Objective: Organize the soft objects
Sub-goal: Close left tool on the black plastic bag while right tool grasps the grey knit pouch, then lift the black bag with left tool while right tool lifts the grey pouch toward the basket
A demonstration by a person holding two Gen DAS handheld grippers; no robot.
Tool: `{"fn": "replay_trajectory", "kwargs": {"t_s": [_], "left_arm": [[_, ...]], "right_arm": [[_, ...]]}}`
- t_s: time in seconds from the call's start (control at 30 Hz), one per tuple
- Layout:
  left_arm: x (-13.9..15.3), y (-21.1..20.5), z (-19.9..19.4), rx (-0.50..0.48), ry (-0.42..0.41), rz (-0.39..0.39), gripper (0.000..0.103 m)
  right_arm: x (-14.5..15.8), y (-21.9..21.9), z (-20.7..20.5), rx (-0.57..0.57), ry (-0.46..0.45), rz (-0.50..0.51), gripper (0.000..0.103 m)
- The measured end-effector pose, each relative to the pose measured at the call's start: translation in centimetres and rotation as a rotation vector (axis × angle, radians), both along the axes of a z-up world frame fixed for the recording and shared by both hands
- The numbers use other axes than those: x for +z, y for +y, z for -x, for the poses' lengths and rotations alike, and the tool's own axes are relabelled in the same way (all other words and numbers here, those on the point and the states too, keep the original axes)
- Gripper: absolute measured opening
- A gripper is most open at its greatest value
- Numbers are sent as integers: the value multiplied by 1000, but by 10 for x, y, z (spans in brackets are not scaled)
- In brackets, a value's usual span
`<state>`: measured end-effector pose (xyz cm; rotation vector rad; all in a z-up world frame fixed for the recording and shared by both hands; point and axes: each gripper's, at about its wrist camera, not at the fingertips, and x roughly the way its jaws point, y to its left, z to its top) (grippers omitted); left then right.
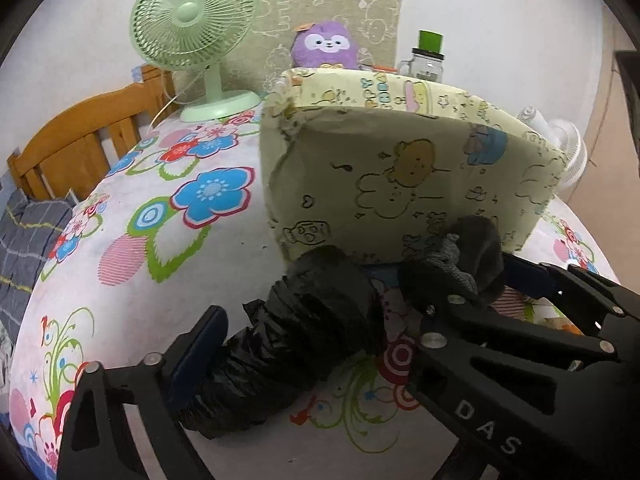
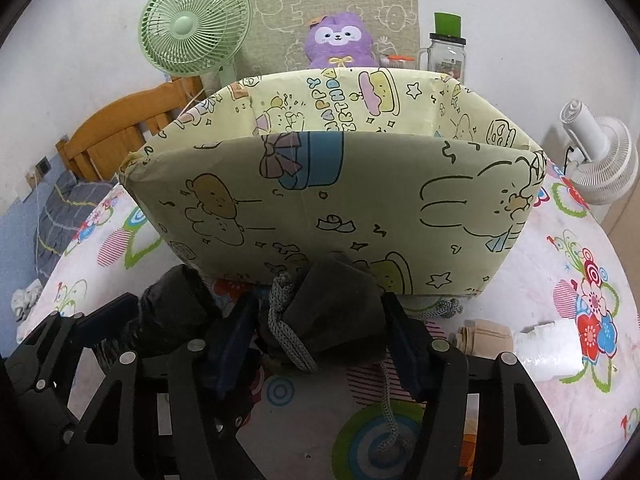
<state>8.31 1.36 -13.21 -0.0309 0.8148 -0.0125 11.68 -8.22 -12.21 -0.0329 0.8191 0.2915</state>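
Observation:
A black crinkled soft roll (image 1: 304, 344) lies on the flowered cloth in front of a pale yellow cartoon-print box (image 1: 400, 168). My left gripper (image 1: 320, 320) stands open around the roll; its left pad is against the roll and its right finger stands clear. In the right wrist view a dark grey soft bundle (image 2: 336, 304) with a grey cord sits against the box (image 2: 340, 200), and my right gripper (image 2: 320, 328) has a pad pressed on each side of it. A purple plush toy (image 2: 340, 40) sits behind the box.
A green desk fan (image 1: 192, 20) and a jar with a green lid (image 1: 428, 60) stand at the back. At right are a white fan (image 2: 600, 160), a beige roll (image 2: 484, 336) and a white wrapped item (image 2: 552, 344). A wooden frame (image 1: 80, 140) borders the left.

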Motion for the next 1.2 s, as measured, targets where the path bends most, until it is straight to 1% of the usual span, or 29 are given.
{"fn": "replay_trajectory", "kwargs": {"t_s": [0.07, 0.1, 0.13, 0.17, 0.27, 0.37, 0.53, 0.73, 0.87, 1.2], "left_arm": [[0, -2, 0, -20, -4, -4, 86], [0, -4, 1, -29, -5, -6, 81], [0, -4, 1, -35, -3, -5, 66], [0, -5, 1, -40, 0, -2, 61], [-1, -4, 0, -28, 8, 4, 57], [-1, 1, 1, -26, 5, 38, 54], [2, -2, 6, -32, -6, 48, 49], [9, -7, 14, -39, -21, 48, 45], [13, -11, 18, -41, -34, 46, 44], [25, -25, 28, -59, -63, 43, 43]], "right_arm": [[1, 0, 1, 0, -3, 4, 65], [1, 1, 2, 2, -6, 9, 65], [1, 1, 2, 1, -9, 15, 64], [1, 2, 2, 1, -9, 16, 64], [2, -2, 2, -9, 0, 2, 63], [5, -3, 4, -10, -7, 3, 63], [9, -7, 10, -19, -16, -1, 63], [17, -15, 20, -32, -38, -3, 63], [22, -21, 26, -41, -50, -7, 63], [37, -35, 39, -42, -90, -23, 63]]}}
